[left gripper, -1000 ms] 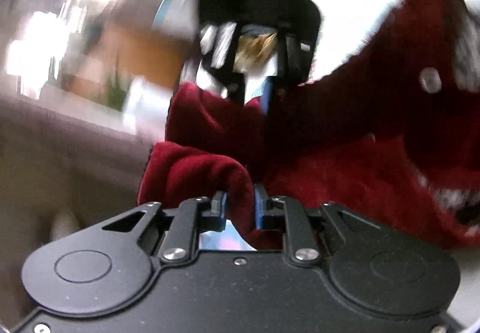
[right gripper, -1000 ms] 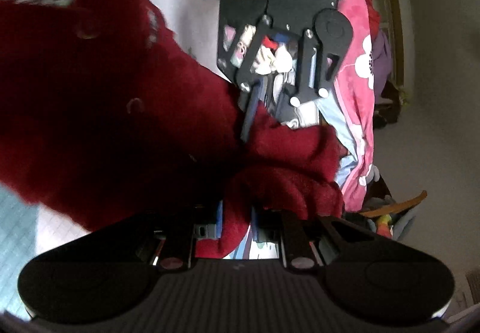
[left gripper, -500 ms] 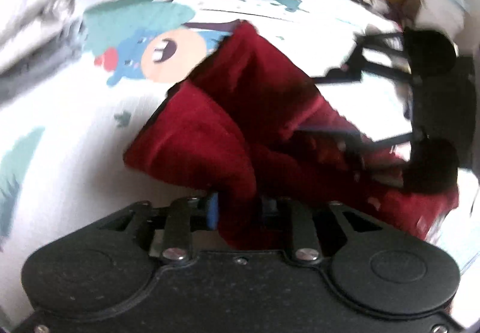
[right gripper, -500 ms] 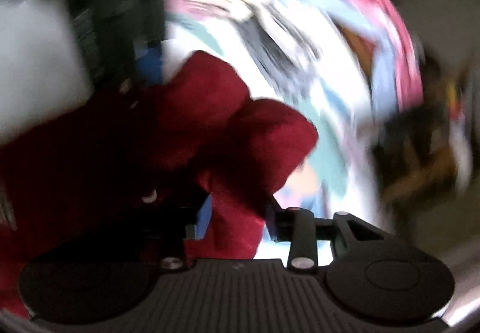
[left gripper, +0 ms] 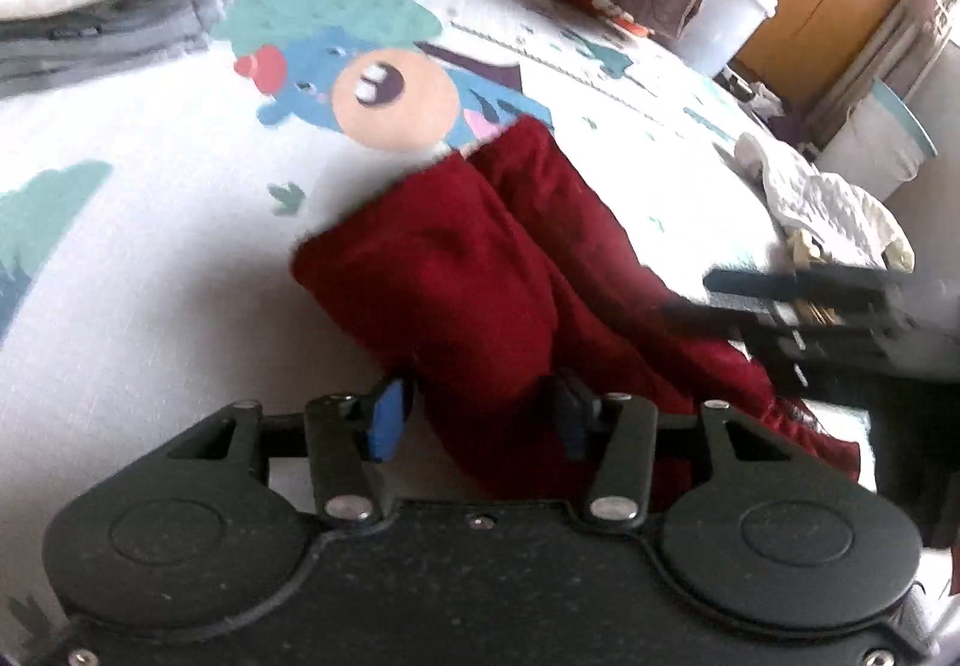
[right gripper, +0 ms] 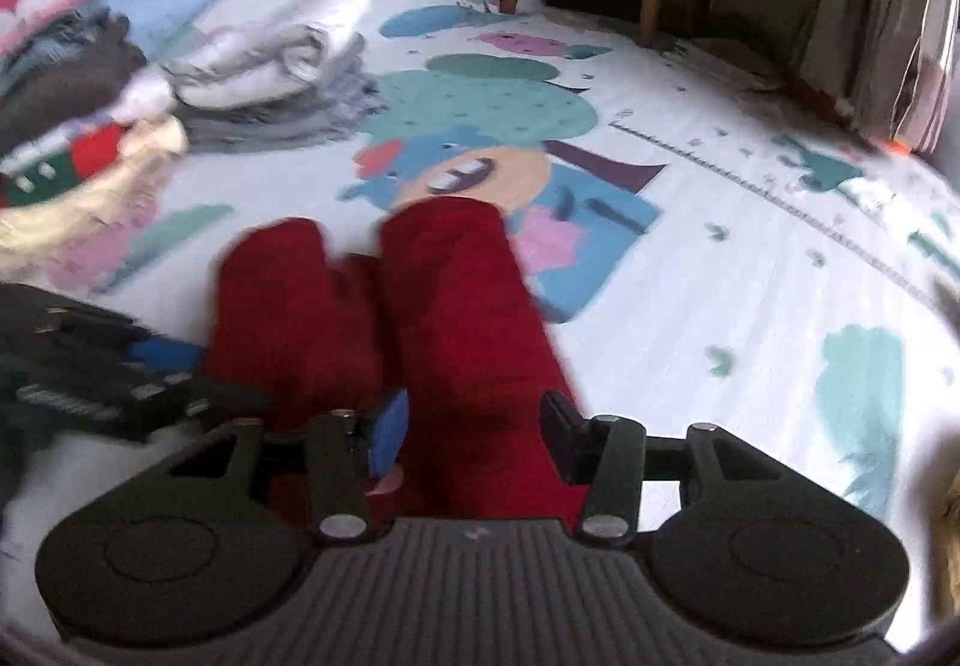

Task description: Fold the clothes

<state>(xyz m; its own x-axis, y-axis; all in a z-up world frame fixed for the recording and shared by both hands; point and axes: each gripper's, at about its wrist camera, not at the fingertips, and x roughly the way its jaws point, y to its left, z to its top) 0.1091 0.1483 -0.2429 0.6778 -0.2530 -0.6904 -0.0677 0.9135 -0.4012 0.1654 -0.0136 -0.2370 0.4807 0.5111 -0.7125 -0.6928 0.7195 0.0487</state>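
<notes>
1. So, the dark red garment (left gripper: 480,270) is fuzzy, fleece-like stuff, lying in two long side-by-side lobes on the white cartoon-print play mat (left gripper: 150,246).
2. Left gripper (left gripper: 477,414) has its fingers spread, red cloth lying between them.
3. Right gripper (right gripper: 474,426) is spread wide too, straddling the near end.
4. Folded white and grey clothes (right gripper: 276,66) are stacked further back.
</notes>
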